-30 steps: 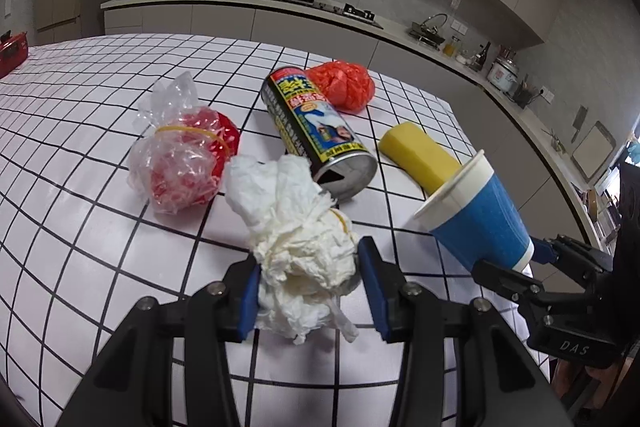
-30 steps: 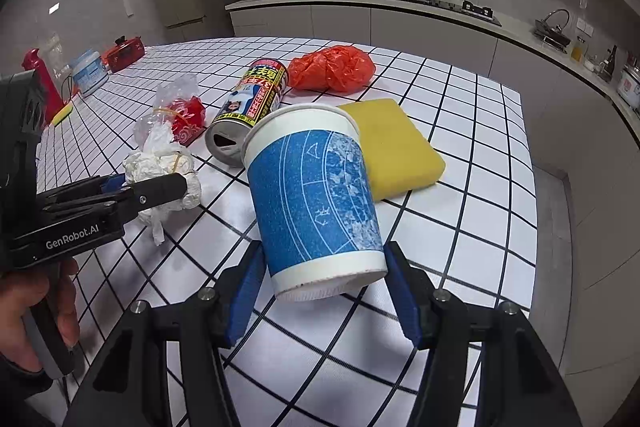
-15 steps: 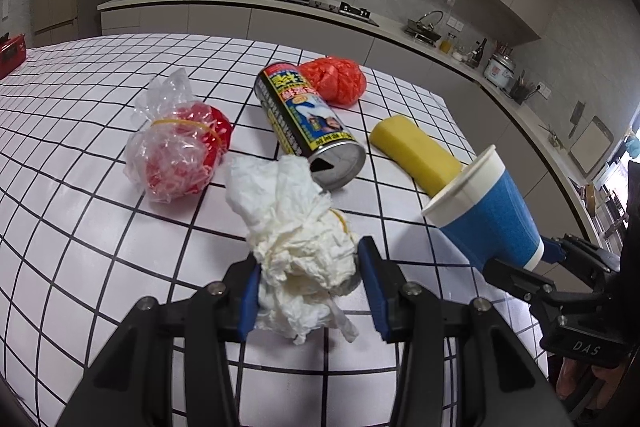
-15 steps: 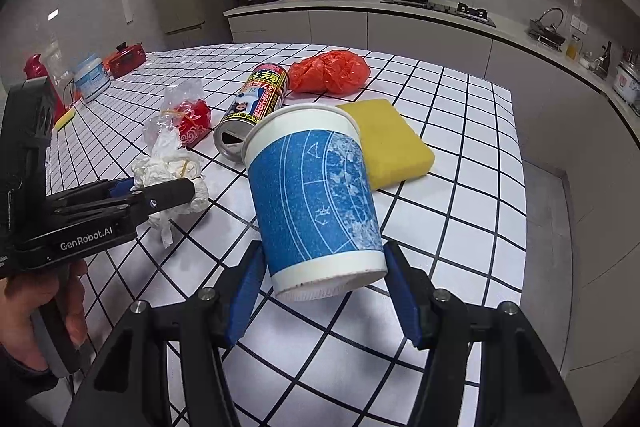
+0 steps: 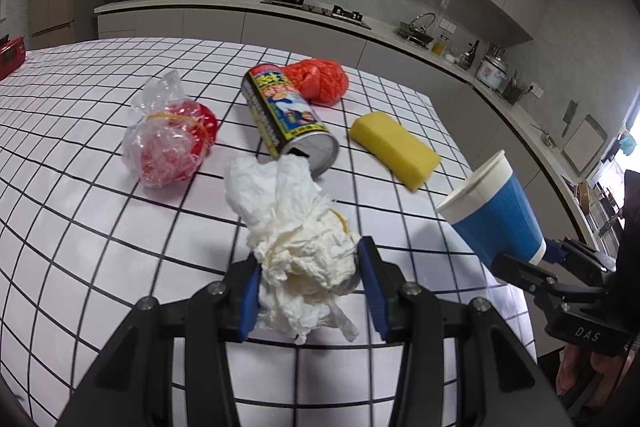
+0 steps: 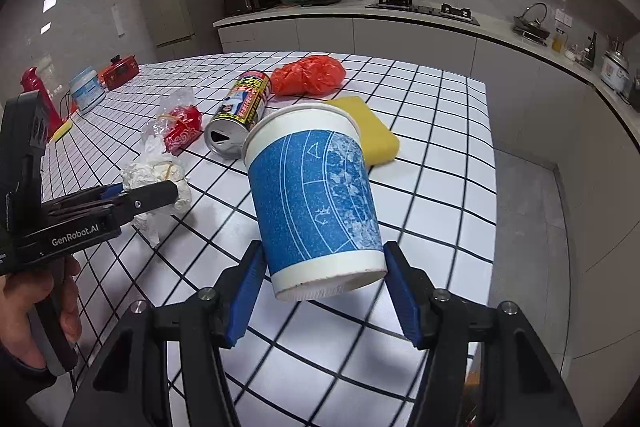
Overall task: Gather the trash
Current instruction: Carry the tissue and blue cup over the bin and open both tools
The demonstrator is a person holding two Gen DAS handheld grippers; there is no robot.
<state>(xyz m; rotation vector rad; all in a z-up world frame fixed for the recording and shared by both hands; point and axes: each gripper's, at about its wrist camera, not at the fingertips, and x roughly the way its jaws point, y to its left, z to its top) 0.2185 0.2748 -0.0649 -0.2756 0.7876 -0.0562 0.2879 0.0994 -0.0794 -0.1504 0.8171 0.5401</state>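
Note:
My left gripper (image 5: 310, 287) is shut on a crumpled white paper wad (image 5: 296, 227), held just above the checked table (image 5: 100, 247). In the right wrist view the same wad (image 6: 154, 173) shows at the left between that gripper's fingers (image 6: 156, 193). A blue and white paper cup (image 6: 316, 199) sits tilted in my right gripper (image 6: 324, 291), which is shut on its base. From the left wrist view the cup (image 5: 496, 215) hangs over the table's right edge. On the table lie a tipped drink can (image 5: 286, 119), a clear bag with red contents (image 5: 168, 139), an orange bag (image 5: 318, 81) and a yellow sponge (image 5: 394, 149).
A person's hand (image 6: 36, 303) holds the left gripper's handle. Red appliances (image 6: 120, 71) and a white tub (image 6: 86, 91) stand at the table's far left. The table's right edge (image 6: 490, 167) drops to grey floor. A kitchen counter (image 5: 320, 21) runs behind.
The right gripper with the cup has drifted right, out past the table's right edge in the left wrist view. The left gripper and the paper wad have stayed put.

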